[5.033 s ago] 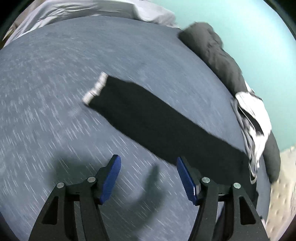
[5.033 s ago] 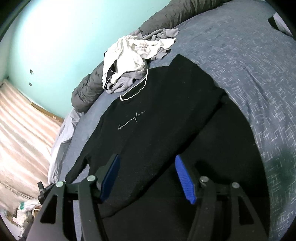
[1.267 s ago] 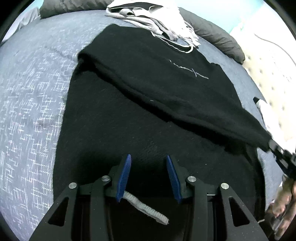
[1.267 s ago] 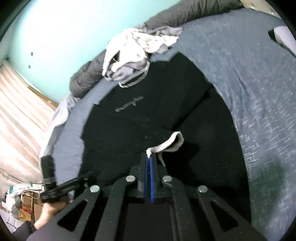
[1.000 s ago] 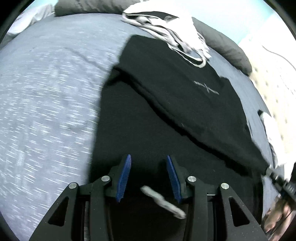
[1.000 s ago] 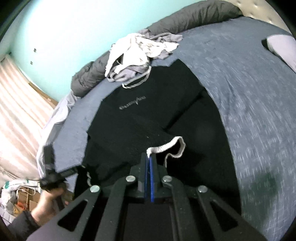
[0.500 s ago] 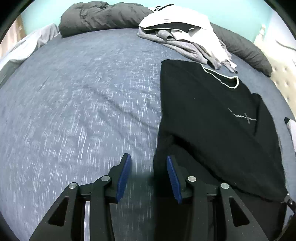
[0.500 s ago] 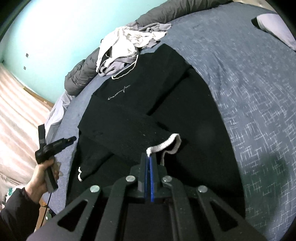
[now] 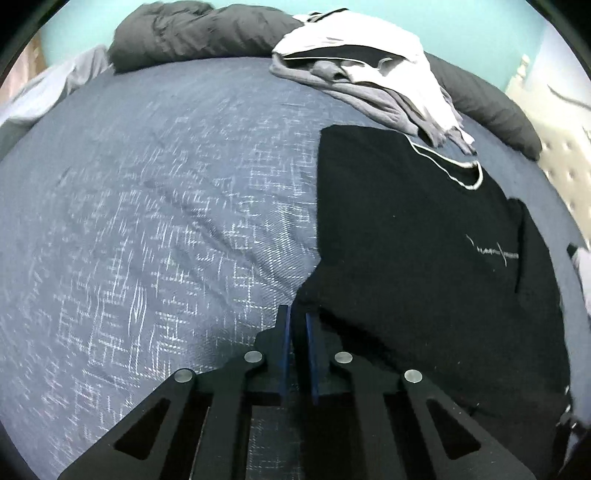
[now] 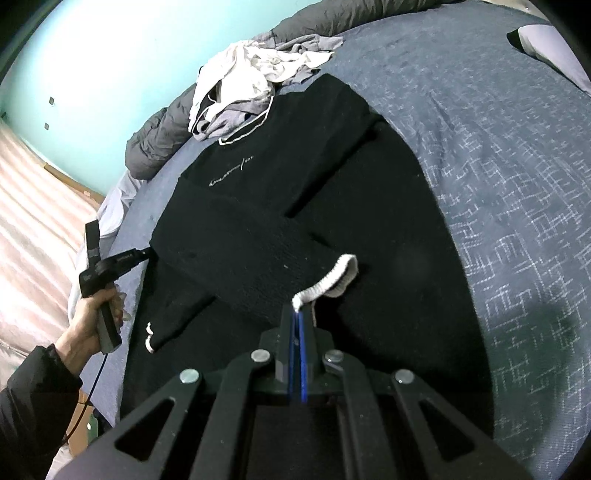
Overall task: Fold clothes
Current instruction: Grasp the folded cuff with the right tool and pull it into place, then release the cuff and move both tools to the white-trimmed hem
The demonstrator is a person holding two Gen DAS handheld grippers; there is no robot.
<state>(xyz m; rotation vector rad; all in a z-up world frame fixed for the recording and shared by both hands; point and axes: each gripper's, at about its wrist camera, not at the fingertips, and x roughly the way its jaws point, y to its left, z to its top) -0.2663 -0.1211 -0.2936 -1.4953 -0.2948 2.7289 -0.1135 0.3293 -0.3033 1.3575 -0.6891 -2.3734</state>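
Observation:
A black sweater [image 10: 280,192] with a white-trimmed collar and small white chest script lies face up on the blue bed [image 10: 498,155]. One sleeve [image 10: 240,258] is folded across its body. My right gripper [image 10: 297,314] is shut on that sleeve's white ribbed cuff [image 10: 328,282]. In the left wrist view my left gripper [image 9: 298,314] is shut on the sweater's [image 9: 424,240] left edge at the fold of the sleeve. The left gripper also shows in the right wrist view [image 10: 146,253], held by a hand at the sweater's side. The other sleeve's cuff [image 10: 149,338] lies flat at the lower left.
A heap of white and grey clothes [image 9: 369,77] lies beyond the collar, against a dark grey rolled duvet [image 9: 199,33]. A light pillow [image 10: 554,48] is at the far right. The turquoise wall [image 10: 122,55] is behind the bed. A tufted headboard [image 9: 565,162] is at the right.
My left gripper has closed from half open onto the sweater's edge at the sleeve fold. My right gripper has stayed shut on the cuff, with the sleeve drawn across the body.

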